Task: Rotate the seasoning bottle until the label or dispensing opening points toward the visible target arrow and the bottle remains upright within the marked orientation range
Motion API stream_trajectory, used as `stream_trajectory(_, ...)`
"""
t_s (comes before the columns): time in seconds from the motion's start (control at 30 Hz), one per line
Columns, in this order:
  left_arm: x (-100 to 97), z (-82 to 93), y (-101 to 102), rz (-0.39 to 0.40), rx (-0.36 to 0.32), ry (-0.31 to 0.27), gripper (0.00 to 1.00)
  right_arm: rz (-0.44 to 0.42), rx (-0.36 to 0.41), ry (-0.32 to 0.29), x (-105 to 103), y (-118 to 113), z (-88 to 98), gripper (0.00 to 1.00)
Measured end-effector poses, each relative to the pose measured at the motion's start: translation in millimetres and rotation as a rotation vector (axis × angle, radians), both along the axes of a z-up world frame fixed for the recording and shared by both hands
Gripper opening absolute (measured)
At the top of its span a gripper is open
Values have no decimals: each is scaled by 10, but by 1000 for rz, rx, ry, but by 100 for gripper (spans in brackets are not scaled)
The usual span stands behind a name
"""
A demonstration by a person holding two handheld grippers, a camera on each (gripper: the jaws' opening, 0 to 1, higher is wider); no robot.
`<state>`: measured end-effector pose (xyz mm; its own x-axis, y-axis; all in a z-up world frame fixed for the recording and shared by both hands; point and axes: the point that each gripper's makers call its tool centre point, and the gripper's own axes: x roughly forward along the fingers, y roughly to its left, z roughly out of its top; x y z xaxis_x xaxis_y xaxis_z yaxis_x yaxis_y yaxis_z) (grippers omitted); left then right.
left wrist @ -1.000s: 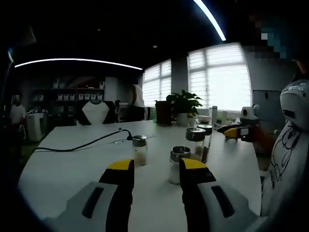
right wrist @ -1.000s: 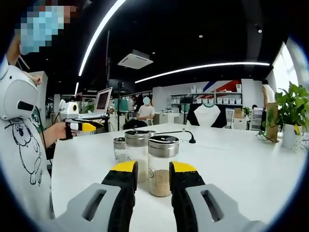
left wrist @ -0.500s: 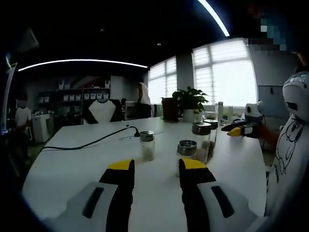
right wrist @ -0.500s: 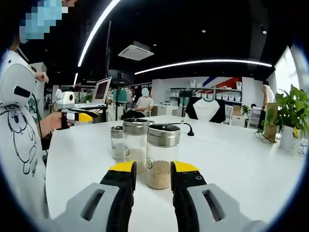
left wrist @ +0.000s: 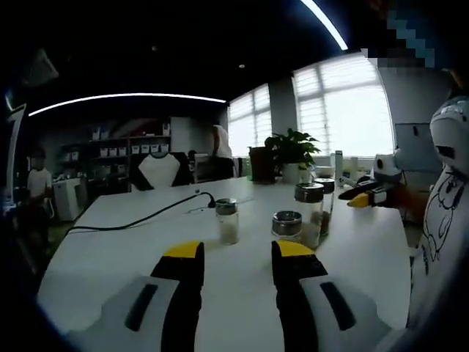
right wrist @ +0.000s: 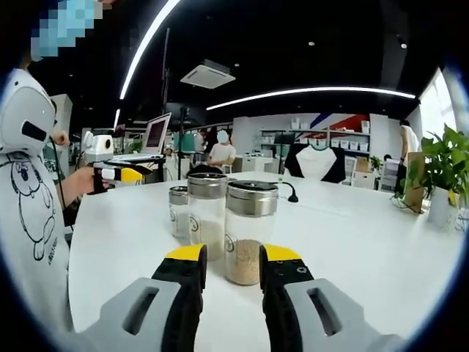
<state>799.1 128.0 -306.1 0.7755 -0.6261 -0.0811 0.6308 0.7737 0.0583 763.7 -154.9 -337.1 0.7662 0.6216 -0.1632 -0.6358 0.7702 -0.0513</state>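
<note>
Plainly, the right gripper (right wrist: 227, 258) stands open and empty, its jaws flanking the clear glass seasoning bottle with a steel lid (right wrist: 248, 231) at twelve o'clock. A skewed closure could tip it against the taller glass jar (right wrist: 206, 213) at eleven. The left gripper (left wrist: 237, 252) gapes empty too. The white table (right wrist: 366, 242) sits in an office; no arrow shows.
</note>
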Motion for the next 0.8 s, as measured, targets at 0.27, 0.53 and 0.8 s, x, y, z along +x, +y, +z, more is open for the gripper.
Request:
stream_trajectory(0.27,193,108,-213,-24,0,-34,38,-18,16,-2,-41,-42,-14,27)
stream_trajectory(0.53,458,192,-319,-22,36,-37,37,-32,21,0,-64,-89,-26,26)
stream_trajectory(0.8,626,228,-396,-19,18,-24,38,-30,26,1,-66,-90,-30,26)
